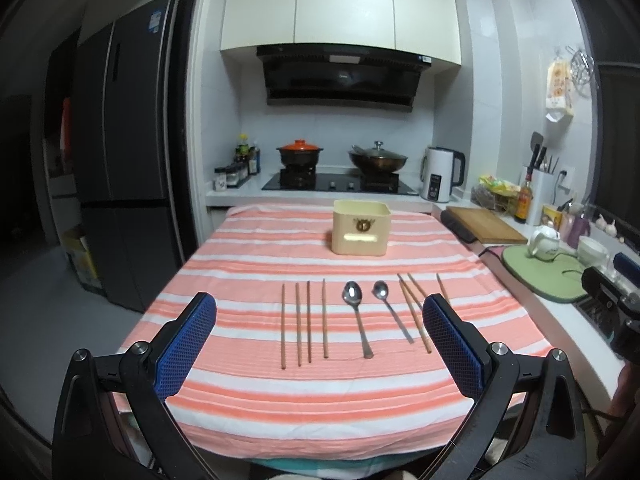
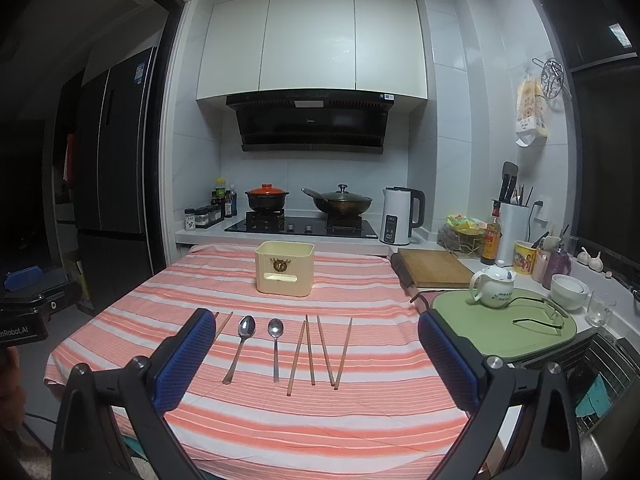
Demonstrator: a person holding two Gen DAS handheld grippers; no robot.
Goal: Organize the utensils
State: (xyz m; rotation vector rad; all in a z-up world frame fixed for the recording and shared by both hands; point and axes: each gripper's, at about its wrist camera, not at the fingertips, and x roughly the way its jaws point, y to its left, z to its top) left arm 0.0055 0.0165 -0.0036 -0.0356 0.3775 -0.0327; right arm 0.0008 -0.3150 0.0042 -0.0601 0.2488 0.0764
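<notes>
Left gripper (image 1: 320, 340): jaws wide, holding nothing, above near edge of surface.
Right gripper (image 2: 314, 354): jaws wide, holding nothing.
Chopsticks (image 1: 304, 322): lying in a row on striped cloth (image 1: 248, 248), more right of spoons.
Spoons (image 1: 356, 316): two, side by side, centre of row.
Cream box (image 1: 361, 233): upright, far side of surface, well apart from utensils.

We see a tablecloth (image 1: 248, 400) striped coral and white, a cream box (image 1: 361, 227), silver spoons (image 2: 245, 340), brown chopsticks (image 1: 304, 322), blue finger pads (image 2: 182, 364).
</notes>
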